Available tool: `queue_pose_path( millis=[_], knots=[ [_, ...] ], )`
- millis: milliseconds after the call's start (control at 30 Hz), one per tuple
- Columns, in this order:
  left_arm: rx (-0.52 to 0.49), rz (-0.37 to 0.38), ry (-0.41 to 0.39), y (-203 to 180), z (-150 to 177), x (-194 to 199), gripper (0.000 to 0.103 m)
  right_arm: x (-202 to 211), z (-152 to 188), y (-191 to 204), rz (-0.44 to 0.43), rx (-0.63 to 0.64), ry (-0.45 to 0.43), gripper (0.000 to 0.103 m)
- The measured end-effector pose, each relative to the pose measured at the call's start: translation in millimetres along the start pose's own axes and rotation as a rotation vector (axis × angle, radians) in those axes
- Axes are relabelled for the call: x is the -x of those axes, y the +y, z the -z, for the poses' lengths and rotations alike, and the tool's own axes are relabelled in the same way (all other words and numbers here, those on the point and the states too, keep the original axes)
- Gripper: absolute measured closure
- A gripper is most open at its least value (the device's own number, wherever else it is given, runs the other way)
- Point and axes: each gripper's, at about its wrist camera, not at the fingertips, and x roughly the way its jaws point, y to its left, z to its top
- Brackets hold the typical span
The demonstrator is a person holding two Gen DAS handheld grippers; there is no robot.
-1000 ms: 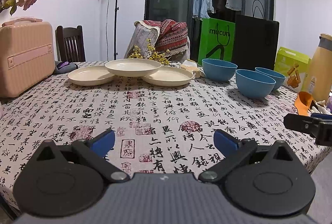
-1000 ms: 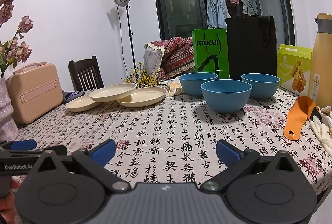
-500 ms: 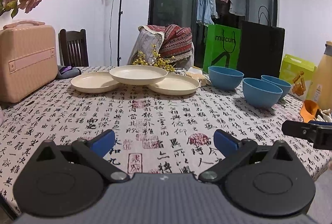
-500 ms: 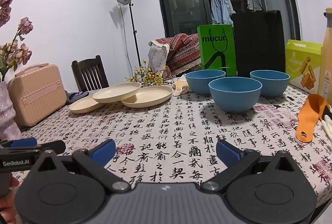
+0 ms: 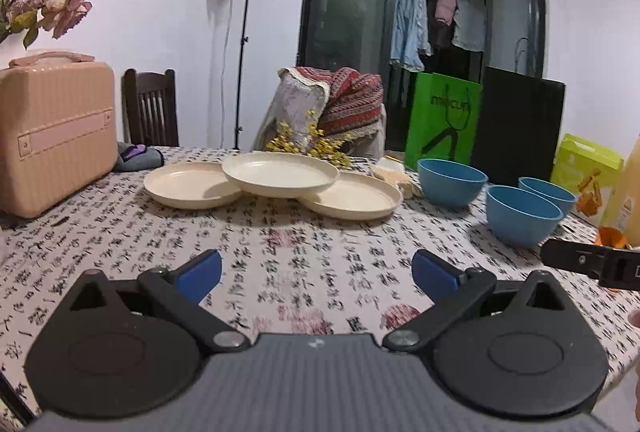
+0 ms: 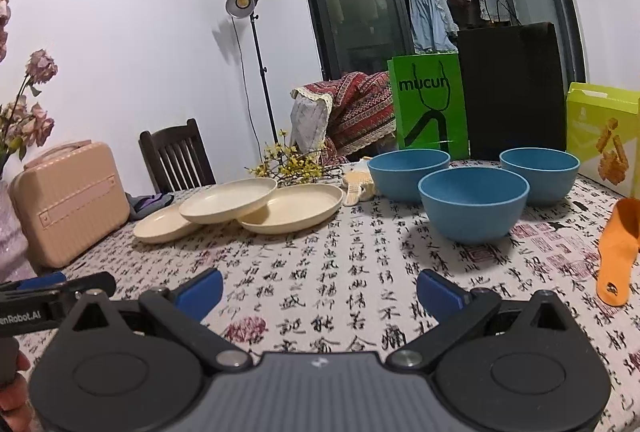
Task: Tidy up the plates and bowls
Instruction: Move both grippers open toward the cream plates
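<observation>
Hand-held gripper [image 5: 316,268] well short of plates [image 5: 280,179]

Both my wrist views sit low over the near tabletop [image 5: 280,248] edge, facing forward; both share plates [image 5: 280,174] and bowls [image 6: 472,200].

Cream on all three plates [image 5: 280,174]. Mid blue on the three bowls [image 6: 472,200]. Off-white cloth over the surface [image 6: 320,272], printed with black calligraphy and faded red seal stamps. Black bodies and bright blue pads on the left tool [image 5: 316,268] and the right tool [image 6: 319,286]. Pale pink, ribbed, on the small suitcase [image 5: 52,128]. Vivid green with black lettering on the paper bag [image 6: 430,108]; plain black on the bag beside it [image 6: 512,88]. Orange on the shoehorn [image 6: 618,252].
</observation>
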Motion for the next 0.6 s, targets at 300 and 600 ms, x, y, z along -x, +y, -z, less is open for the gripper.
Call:
queue_pose_path(
  millis=[300,600],
  knots=[
    [0.026,-0.033,0.022,14.2,-15.5,-17.7,0.000,-19.7,-14.7,1.6,-0.001,-0.005,-0.031,0.000],
    [0.023,-0.062,-0.017,21.1,-39.7,-24.9,0.000,-41.2,-36.0,6.9,-0.025,-0.018,-0.069,0.000]
  ],
)
